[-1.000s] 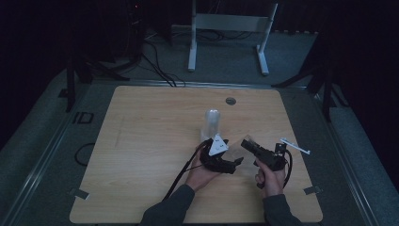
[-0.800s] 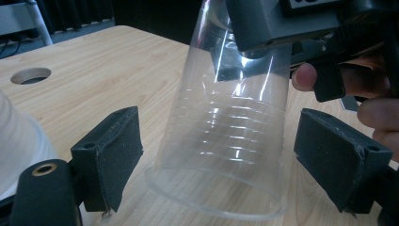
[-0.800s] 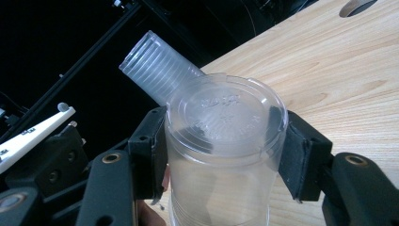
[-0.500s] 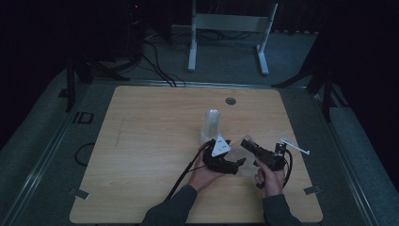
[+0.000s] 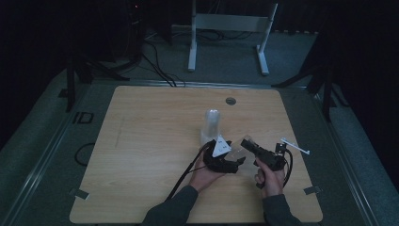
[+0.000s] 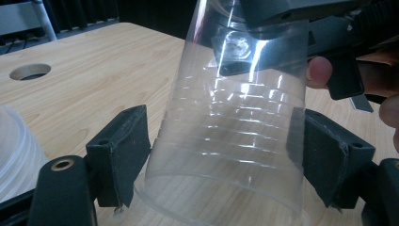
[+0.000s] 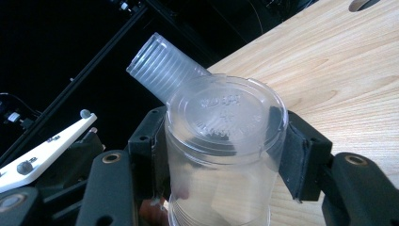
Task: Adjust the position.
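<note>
Near the front right of the pale wooden table [image 5: 141, 141], two hands meet over one clear plastic cup [image 6: 235, 141]. That cup is thin, glossy and tapered, ringed with fine ridges around its wall, with a flat embossed base [image 7: 226, 115] turned toward the right gripper's camera. It is held off the tabletop between the two grippers. A second item of the same material, a stack of nested clear cups [image 5: 212, 123], sits just beyond the hands, its ribbed rims crowded together; in the right gripper view it slants behind the held cup.

The right gripper [image 7: 226, 150] has its two black, rubber-faced jaws closed against the cup's narrow end, one pad on each side, gripping it. The left gripper [image 6: 221, 150] brackets the cup's wide mouth end; its jaws have just been closing with the cup between them, and the pads now sit against the wall on both sides.

Both forearms come in from the near edge, sleeves dark. The left hand [image 5: 203, 175] is angled to the right, its gripper bearing a grey three-cornered plate [image 5: 219, 149]. The right hand [image 5: 268, 176] points its gripper leftward, so the two tools face each other.
</note>
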Motion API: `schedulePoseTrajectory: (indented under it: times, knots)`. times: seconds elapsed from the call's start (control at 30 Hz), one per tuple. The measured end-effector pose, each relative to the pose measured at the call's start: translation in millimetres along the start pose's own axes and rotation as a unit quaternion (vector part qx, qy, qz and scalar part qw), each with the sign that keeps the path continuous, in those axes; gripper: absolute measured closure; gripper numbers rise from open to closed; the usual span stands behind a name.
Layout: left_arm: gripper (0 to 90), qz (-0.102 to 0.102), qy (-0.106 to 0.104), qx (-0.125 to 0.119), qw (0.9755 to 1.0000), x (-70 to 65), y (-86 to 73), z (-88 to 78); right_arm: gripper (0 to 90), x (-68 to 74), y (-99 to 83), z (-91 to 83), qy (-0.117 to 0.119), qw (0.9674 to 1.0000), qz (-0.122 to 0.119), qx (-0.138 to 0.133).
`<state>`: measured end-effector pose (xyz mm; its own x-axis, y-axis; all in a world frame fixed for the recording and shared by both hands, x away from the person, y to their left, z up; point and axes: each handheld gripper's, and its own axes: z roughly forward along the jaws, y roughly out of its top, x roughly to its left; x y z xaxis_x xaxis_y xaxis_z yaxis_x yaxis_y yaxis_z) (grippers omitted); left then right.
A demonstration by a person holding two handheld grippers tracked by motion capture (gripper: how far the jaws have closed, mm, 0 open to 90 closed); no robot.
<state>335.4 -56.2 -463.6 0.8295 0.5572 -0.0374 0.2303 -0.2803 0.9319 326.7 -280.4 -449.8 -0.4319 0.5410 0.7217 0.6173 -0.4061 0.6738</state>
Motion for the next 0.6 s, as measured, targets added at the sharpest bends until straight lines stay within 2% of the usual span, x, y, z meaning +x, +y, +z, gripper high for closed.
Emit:
schedulePoseTrajectory:
  times: [0.3,0.6]
  knots:
    - [27.2,0.011,0.000,0.003,0.9999,-3.2,0.6,-1.1,41.1,-0.6,-0.2,0.2,0.000,1.0000,0.001,0.003]
    - [28.2,0.015,-0.002,0.004,0.9999,-3.7,0.5,-1.4,37.2,-0.4,0.3,-0.5,-0.008,0.9999,-0.003,0.007]
